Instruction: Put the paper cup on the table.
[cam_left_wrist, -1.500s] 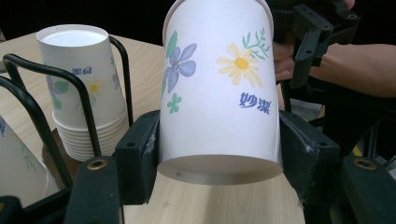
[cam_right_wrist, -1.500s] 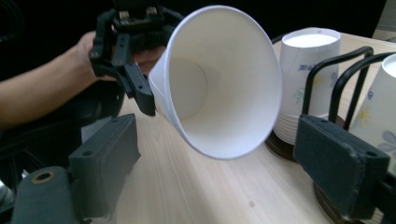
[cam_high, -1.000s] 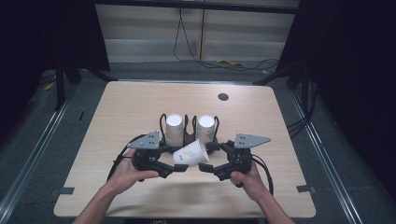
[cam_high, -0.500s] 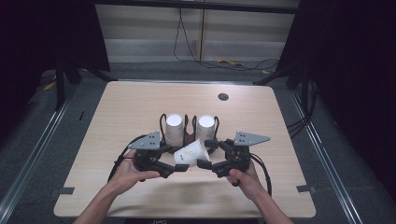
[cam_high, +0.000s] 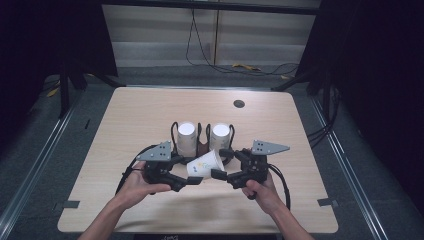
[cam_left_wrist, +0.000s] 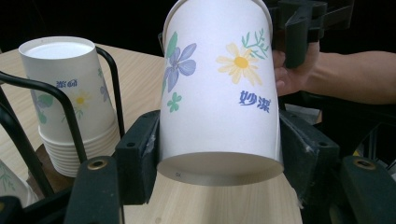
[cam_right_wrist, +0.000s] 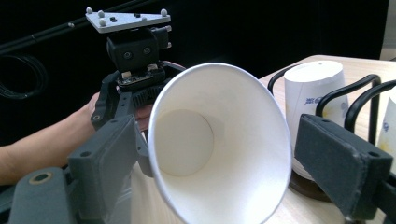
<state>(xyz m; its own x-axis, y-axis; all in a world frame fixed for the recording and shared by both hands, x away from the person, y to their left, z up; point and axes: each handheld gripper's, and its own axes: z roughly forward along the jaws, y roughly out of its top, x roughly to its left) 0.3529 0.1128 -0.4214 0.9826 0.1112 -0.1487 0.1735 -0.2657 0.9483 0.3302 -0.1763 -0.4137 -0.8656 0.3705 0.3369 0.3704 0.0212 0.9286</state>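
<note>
A white paper cup with flower prints (cam_high: 205, 164) lies tilted above the table between both grippers. My left gripper (cam_high: 191, 175) is shut on it near its base; in the left gripper view both jaws press the cup's (cam_left_wrist: 219, 93) sides, around the left gripper's (cam_left_wrist: 219, 158) midline. The cup's open mouth (cam_right_wrist: 219, 140) faces the right gripper's camera. My right gripper (cam_high: 222, 162) is open, and its jaws flank the cup's rim; the right one stands apart from it. The left gripper (cam_right_wrist: 133, 51) appears behind the cup in the right gripper view.
A black wire holder (cam_high: 202, 131) stands just beyond the grippers with two upside-down cup stacks (cam_high: 186, 137) (cam_high: 220, 136). One stack (cam_left_wrist: 70, 102) is beside the held cup. A dark round grommet (cam_high: 239, 104) sits far back. Bare table (cam_high: 125, 125) lies around.
The right gripper has edged slightly left, closer around the cup's mouth. The left gripper still holds the cup in almost the same place.
</note>
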